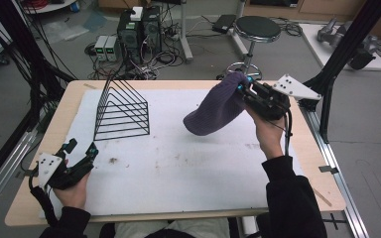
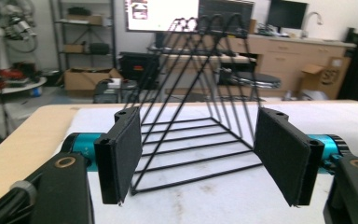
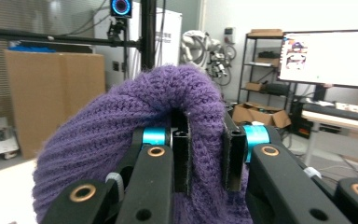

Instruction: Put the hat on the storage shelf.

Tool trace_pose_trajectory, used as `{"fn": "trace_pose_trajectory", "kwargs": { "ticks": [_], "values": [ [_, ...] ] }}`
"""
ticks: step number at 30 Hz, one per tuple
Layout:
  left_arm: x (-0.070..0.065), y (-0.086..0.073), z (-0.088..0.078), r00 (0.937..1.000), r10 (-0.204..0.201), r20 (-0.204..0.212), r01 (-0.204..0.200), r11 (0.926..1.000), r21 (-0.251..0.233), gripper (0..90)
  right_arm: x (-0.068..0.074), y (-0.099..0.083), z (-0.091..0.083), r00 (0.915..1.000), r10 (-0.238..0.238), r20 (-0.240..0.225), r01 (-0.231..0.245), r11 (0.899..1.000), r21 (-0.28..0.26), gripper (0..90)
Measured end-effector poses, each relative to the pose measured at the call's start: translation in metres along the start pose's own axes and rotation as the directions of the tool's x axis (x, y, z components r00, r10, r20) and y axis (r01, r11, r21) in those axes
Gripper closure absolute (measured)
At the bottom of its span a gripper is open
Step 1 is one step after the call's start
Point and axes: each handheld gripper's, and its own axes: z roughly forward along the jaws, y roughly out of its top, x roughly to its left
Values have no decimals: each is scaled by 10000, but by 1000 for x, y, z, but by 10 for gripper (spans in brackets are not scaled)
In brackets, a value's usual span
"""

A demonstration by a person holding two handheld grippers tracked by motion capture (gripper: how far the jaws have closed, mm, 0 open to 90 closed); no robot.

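While right gripper (image 1: pixel 242 88) pinches purple beanie (image 1: pixel 213 111) aloft, left gripper (image 1: pixel 82 148) waits spread, empty; next likely: carry to wire rack (image 1: pixel 121 110).

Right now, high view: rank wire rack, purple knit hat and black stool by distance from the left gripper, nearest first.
From the left gripper, low left on the table:
1. Wire rack, standing just ahead on the white mat, left side.
2. Purple knit hat, held above the mat by the right gripper, right side.
3. Black stool, on the floor beyond the table's far edge.

Grey floor behind the desk (image 1: pixel 39 148) carries computer towers (image 1: pixel 139 27), tangled cables (image 1: pixel 163 57) and a black stool (image 1: pixel 257 27).
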Motion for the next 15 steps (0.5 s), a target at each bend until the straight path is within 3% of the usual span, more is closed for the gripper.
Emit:
{"fn": "trace_pose_trajectory", "kwargs": {
  "ticks": [4, 8, 13, 15],
  "values": [
    [-6, 6, 4, 9976, 177, 665, -180, 9998, 40, 329, 6, 15, 15, 9990, -430, -134, 434, 9985, 323, 790],
    [-13, 14, 9, 9924, 641, 1050, -656, 9978, 110, 350, 16, 27, 28, 9977, -610, -292, 617, 9977, 265, 790],
    [-22, 27, 14, 9819, 911, 1662, -900, 9958, -139, 376, 26, 33, 41, 9985, -327, -430, 328, 9995, 4, 790],
    [-25, 32, 19, 9746, 894, 2055, -878, 9960, -167, 375, 29, 33, 47, 9986, -242, -465, 237, 9997, -117, 790]
  ]
}}
